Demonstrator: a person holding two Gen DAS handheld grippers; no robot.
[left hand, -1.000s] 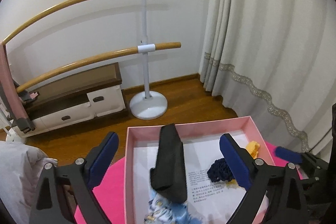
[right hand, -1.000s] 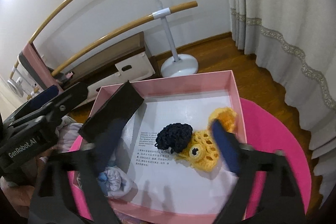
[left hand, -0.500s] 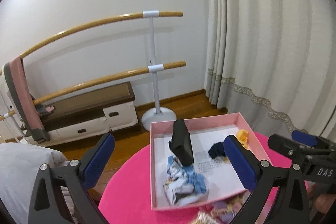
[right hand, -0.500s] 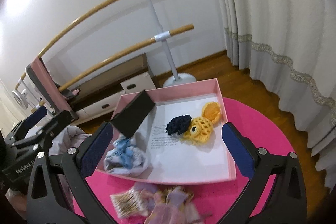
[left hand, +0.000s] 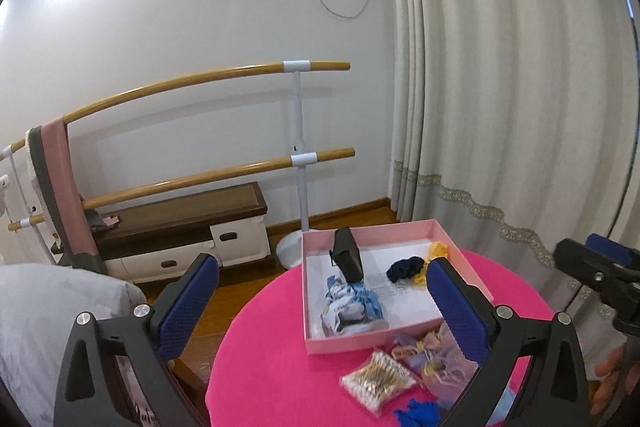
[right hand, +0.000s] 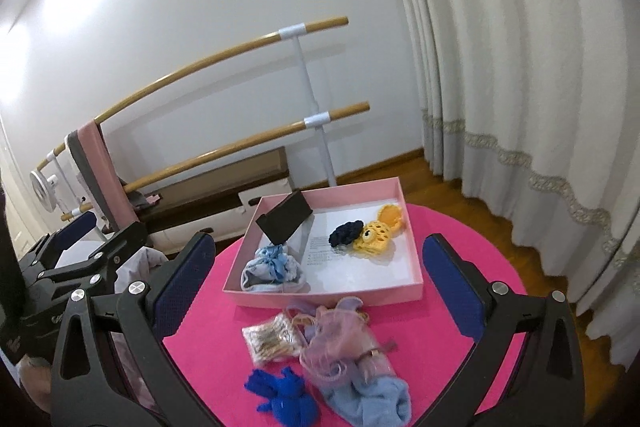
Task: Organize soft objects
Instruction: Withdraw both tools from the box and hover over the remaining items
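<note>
Both hand-held grippers farther back from the pink box [right hand: 332,293], jaws spread, empty.

both grippers [left hand: 320,301] [right hand: 316,275] pulled back from the pink box [right hand: 416,281].

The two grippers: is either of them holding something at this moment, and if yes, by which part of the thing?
Nothing is held. The left gripper and the right gripper both stand open with empty space between their pads, above the pink table.

The blue cloth [right hand: 286,401] is cut off by the frame's bottom edge.
</note>
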